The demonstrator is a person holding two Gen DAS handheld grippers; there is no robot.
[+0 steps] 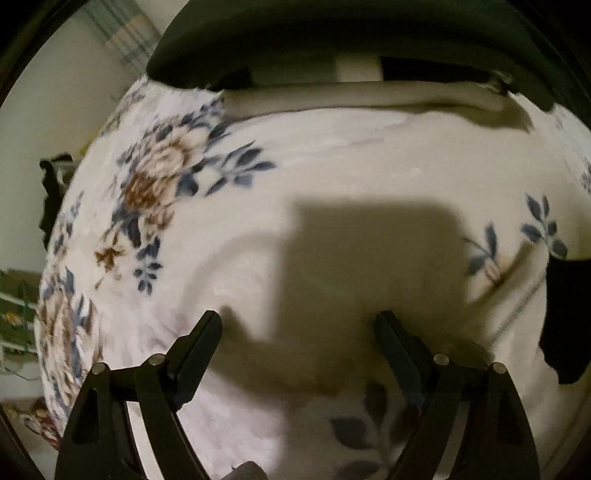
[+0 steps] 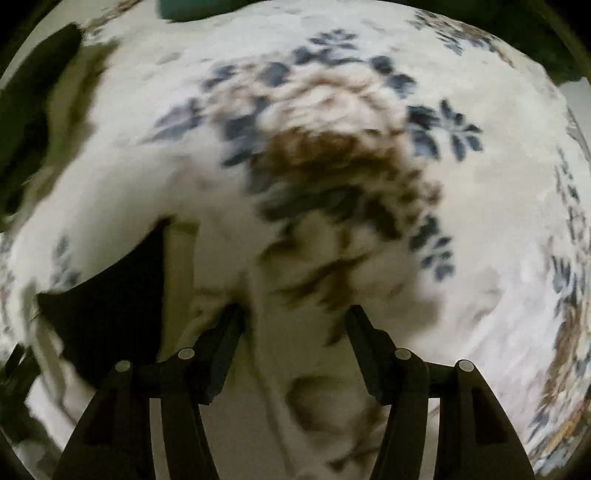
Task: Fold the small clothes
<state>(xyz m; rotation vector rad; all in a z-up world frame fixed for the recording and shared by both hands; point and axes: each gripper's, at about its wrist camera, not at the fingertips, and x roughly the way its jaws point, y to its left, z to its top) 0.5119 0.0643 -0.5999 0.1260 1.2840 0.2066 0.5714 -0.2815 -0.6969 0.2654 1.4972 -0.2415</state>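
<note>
Left gripper (image 1: 297,319): jaws spread wide, nothing between the fingers (image 1: 205,332). It hangs over a white floral bedspread (image 1: 332,166) printed with blue leaves and brown blossoms. A blocky shadow (image 1: 369,251) falls on the fabric just ahead of the fingertips.

Right gripper (image 2: 295,314): jaws also set wide apart, nothing clamped. This view is motion-blurred; fine detail cannot be read.

Task item: a small black garment (image 2: 107,310) lies on the bedspread just left of the right gripper's left finger (image 2: 229,332). One edge runs straight up beside that finger; whether they touch cannot be told. In the left wrist view a black cloth patch (image 1: 565,317) sits at the right margin, well apart from the left gripper; it appears to be the same garment.

Edges and open room:
- Far edge: a dark headboard (image 1: 332,33) bounds the bedspread; a pale pillow (image 1: 351,98) lies along it.
- Left edge: the bedspread drops off toward a light wall (image 1: 55,92).
- Between the pillow and the left gripper the fabric lies flat and open
</note>
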